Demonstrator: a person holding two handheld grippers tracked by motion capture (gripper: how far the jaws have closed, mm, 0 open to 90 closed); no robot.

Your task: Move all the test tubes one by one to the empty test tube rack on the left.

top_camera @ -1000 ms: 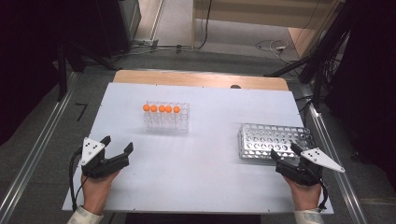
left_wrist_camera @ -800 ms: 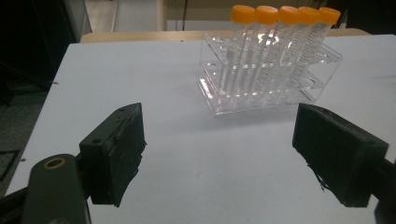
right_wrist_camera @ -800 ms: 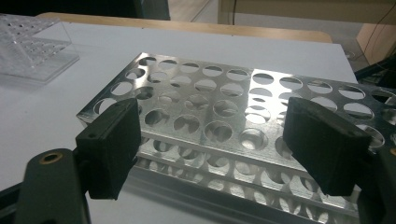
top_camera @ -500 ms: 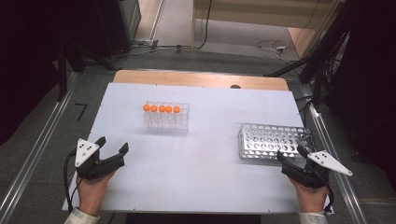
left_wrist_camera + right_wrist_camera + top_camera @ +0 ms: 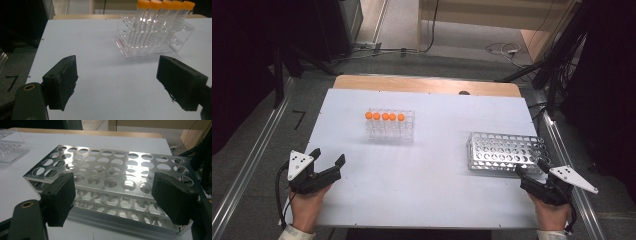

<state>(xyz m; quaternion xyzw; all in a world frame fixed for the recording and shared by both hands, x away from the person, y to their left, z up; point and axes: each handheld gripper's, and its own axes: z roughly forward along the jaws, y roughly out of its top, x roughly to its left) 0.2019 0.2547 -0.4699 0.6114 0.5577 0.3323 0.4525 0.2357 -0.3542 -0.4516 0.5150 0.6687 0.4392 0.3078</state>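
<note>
Since a second ago both hands are seen drawn back toward the near edge of the table (image 5: 427, 200), away from the racks — a resting or starting stance is judged from this, with no tube yet taken up. The left gripper (image 5: 328, 159) is held with its jaws wide apart and nothing between them; in the left gripper view the clear rack (image 5: 152, 37) with its five orange-capped tubes (image 5: 160, 22) is seen ahead and to the right, well apart from the pads. The right gripper (image 5: 533, 168) is also held apart and empty, its jaws set just before the near wall of the metal rack (image 5: 117, 177), whose holes are all unfilled. Between the two racks a broad bare stretch of table is left for carrying — the tighter spots are the right edge, close beside the metal rack, and the near edge under both wrists.
</note>
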